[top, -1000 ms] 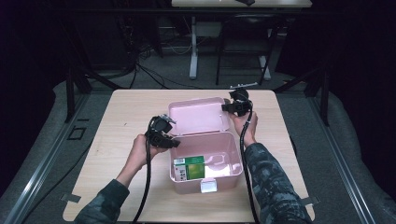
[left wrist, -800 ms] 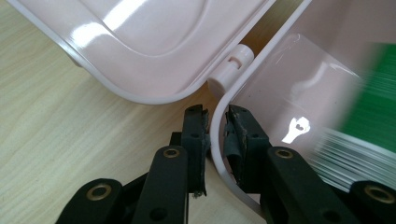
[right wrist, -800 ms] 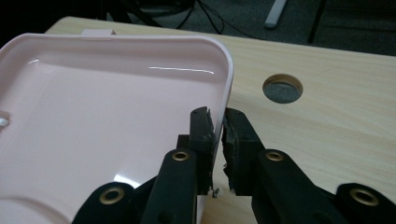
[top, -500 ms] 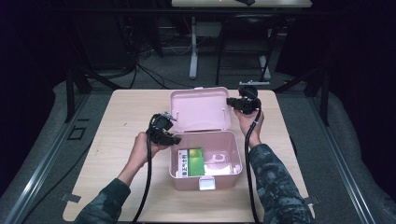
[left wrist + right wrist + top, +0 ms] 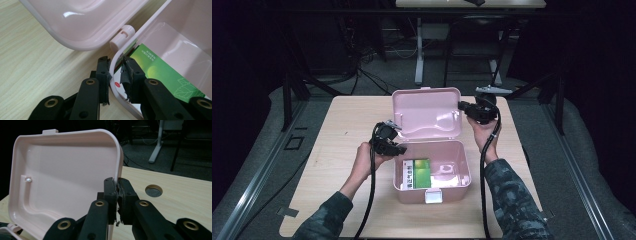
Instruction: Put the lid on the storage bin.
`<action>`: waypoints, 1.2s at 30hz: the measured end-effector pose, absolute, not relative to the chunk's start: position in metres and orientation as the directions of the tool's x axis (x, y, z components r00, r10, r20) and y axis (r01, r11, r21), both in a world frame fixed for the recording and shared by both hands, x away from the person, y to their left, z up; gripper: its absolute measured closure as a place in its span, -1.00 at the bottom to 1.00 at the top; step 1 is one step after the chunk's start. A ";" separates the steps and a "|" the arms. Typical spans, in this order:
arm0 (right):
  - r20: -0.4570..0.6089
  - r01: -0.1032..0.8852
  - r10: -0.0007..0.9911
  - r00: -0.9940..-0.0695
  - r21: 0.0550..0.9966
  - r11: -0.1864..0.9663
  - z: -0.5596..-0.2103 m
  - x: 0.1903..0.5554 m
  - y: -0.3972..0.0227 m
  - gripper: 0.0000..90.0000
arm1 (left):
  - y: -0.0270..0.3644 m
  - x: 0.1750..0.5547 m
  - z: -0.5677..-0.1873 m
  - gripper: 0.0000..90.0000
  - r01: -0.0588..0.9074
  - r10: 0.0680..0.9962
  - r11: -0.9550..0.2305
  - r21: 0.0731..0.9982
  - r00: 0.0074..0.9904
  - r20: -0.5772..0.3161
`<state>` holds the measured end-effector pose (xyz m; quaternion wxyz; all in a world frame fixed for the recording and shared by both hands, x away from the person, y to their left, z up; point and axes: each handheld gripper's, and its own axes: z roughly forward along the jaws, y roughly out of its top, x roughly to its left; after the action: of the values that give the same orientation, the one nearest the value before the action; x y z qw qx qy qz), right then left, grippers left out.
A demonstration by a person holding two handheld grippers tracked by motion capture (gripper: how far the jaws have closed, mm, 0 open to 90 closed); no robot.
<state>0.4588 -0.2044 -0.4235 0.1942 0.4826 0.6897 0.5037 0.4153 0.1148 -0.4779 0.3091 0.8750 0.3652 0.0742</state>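
A pink plastic box [image 5: 412,195] stands in the middle of the wooden table, its lid [image 5: 427,112] raised upright at the back. Inside, at the left, lies a green packet [image 5: 417,172]. My left gripper [image 5: 399,149] is shut on the box's left rim near the back corner; in the left gripper view its jaws [image 5: 115,62] pinch the rim [image 5: 140,32] just below the hinge [image 5: 122,36], with the green packet [image 5: 162,75] beside them. My right gripper [image 5: 462,106] is shut on the lid's right edge, and the right gripper view shows it [image 5: 117,181] clamping the lid [image 5: 62,175].
The table [image 5: 342,125] has bare wood on both sides of the box and a round cable hole [image 5: 153,190] behind the right gripper. A white latch [image 5: 433,196] hangs on the box's front wall. Dark floor and another table's legs [image 5: 419,55] lie beyond.
My right gripper has risen and moved toward the far side with the lid's edge in it, swinging the lid up to upright. The left gripper has stayed on the rim.
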 end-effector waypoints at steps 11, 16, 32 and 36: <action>0.174 0.399 0.848 -0.501 0.916 0.048 -0.414 0.437 -0.207 0.93 | 0.115 0.413 -0.479 0.65 0.583 0.689 -0.535 0.611 0.720 -0.083; 0.153 0.373 0.840 -0.520 0.926 0.061 -0.411 0.427 -0.209 0.93 | 0.114 0.413 -0.479 0.63 0.575 0.686 -0.539 0.615 0.724 -0.075; 0.096 0.318 0.834 -0.543 0.943 0.098 -0.408 0.403 -0.210 0.93 | 0.115 0.410 -0.478 0.59 0.556 0.684 -0.538 0.634 0.727 -0.056; 0.083 0.312 0.834 -0.545 0.944 0.110 -0.407 0.399 -0.211 0.93 | 0.116 0.408 -0.477 0.47 0.550 0.677 -0.543 0.635 0.734 -0.057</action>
<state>0.3990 -0.2105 -0.4072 0.2475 0.4077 0.7026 0.5280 0.4077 0.1156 -0.4767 0.3241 0.8729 0.3514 0.0977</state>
